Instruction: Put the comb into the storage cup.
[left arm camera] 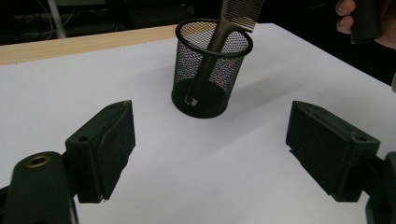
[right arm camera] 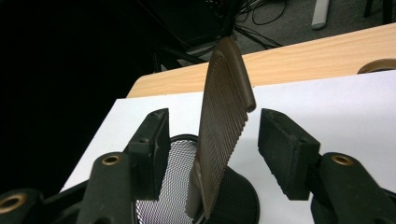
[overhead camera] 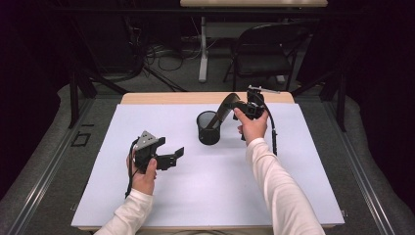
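Observation:
A black mesh cup (overhead camera: 209, 128) (left arm camera: 211, 70) (right arm camera: 187, 196) stands on the white sheet. A brown comb (overhead camera: 224, 108) (left arm camera: 219, 37) (right arm camera: 223, 126) leans in it, handle down, toothed end sticking up and out to the right. My right gripper (overhead camera: 243, 105) (right arm camera: 212, 140) hovers at the comb's top; its jaws stand open on either side of the teeth, not touching them. My left gripper (overhead camera: 171, 152) (left arm camera: 210, 154) is held low over the sheet left of the cup, open wide with nothing between its jaws.
The white sheet (overhead camera: 205, 196) covers a wooden table (overhead camera: 161, 98). Behind the table stand a folding chair (overhead camera: 262, 54) and a table leg (overhead camera: 203, 49), with cables on the floor. Dark curtains close both sides.

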`<state>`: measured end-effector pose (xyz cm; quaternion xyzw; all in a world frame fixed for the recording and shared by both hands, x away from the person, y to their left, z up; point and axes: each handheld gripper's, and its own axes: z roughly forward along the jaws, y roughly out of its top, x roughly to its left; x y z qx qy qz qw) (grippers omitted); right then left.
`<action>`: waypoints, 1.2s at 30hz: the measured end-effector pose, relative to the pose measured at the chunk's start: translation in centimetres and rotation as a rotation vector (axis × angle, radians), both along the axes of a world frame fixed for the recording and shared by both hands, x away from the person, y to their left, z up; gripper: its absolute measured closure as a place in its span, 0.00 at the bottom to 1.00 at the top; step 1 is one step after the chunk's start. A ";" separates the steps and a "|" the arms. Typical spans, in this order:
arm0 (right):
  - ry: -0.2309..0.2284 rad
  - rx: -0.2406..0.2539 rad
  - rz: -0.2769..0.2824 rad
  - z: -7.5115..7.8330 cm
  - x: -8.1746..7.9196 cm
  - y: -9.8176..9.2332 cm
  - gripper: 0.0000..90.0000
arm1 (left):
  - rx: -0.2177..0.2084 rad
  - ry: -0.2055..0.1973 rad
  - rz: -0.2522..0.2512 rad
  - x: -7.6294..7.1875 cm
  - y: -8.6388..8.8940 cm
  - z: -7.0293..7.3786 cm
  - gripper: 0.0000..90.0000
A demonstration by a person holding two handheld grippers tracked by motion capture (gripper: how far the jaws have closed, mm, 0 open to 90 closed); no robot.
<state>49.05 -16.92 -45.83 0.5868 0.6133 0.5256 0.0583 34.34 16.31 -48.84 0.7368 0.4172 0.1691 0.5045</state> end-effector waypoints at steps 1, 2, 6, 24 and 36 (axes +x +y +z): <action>-0.001 -0.005 0.001 0.0 0.0 0.0 0.48 | -0.002 0.001 0.002 0.0 0.0 0.0 0.18; 0.001 -0.010 0.003 0.0 0.0 0.0 0.48 | 0.000 0.000 0.001 0.0 0.0 0.0 0.17; -0.003 -0.036 0.012 0.1 -0.2 0.0 0.47 | -0.001 0.003 0.003 0.0 0.0 0.0 0.18; -0.045 -0.110 0.087 0.9 -1.6 -0.2 0.41 | -0.002 0.008 0.008 0.4 0.2 -0.1 0.18; -0.098 -0.245 0.140 1.4 -3.4 -0.4 0.42 | -0.017 0.016 0.011 0.7 0.6 -0.1 0.18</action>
